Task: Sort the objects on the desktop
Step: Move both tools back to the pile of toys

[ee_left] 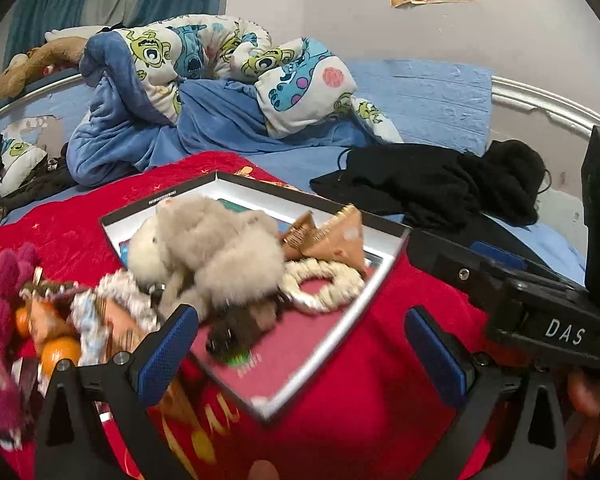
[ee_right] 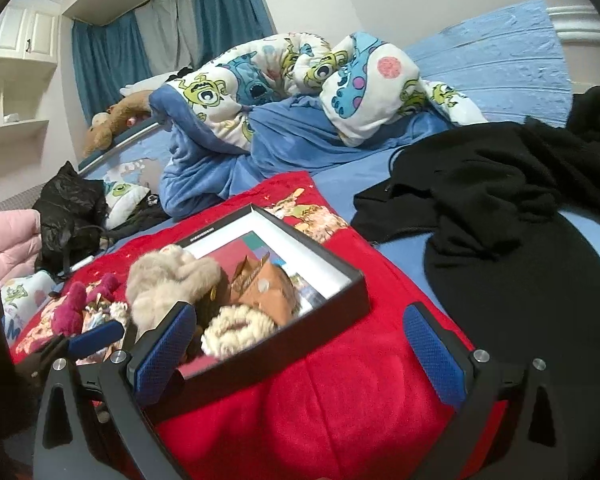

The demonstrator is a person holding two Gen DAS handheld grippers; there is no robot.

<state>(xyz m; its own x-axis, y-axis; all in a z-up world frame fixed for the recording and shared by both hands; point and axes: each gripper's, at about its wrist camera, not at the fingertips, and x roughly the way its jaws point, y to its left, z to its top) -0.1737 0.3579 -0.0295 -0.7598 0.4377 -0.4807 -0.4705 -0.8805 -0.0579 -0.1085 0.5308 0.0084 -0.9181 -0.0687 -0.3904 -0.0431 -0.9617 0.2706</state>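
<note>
Seen from the left wrist: left gripper [ee_left: 300, 354] with blue-padded fingers spread wide apart, nothing between them, hovering over a red blanket [ee_left: 360, 360] spread on a bed. At 12 o'clock from the gripper, a shallow black box [ee_left: 384, 274] with a white inner wall, tilted cornerwise to the camera. Inside it, a beige fluffy plush toy [ee_left: 216, 248] lying across the box's 9 o'clock edge and spilling partly over it. At 3 o'clock of the plush, a tan paper snack packet [ee_left: 332, 236], and just below that a cream rope ring [ee_left: 324, 284] resting on the box floor. Under the plush, toward 6 o'clock, a dark object, blurred, cannot tell what. Outside the box at 9 o'clock, on the blanket, a magenta plush toy [ee_left: 0, 280], an orange fruit [ee_left: 60, 352] and assorted wrappers, blurred. At 3 o'clock, the right gripper [ee_left: 548, 316], seen from the side, black body lettered "DAS".

Seen from the right wrist: right gripper fingers likewise wide apart, empty, the left finger pad [ee_right: 164, 348] overlapping the box's near corner in the view; contact cannot be told. Same box at 11 o'clock, holding the beige plush, packet and rope ring. At 2 o'clock on the bed, black clothing [ee_right: 500, 208]. At 12 o'clock, a crumpled cartoon-print quilt [ee_right: 284, 80] with blue lining.
</note>
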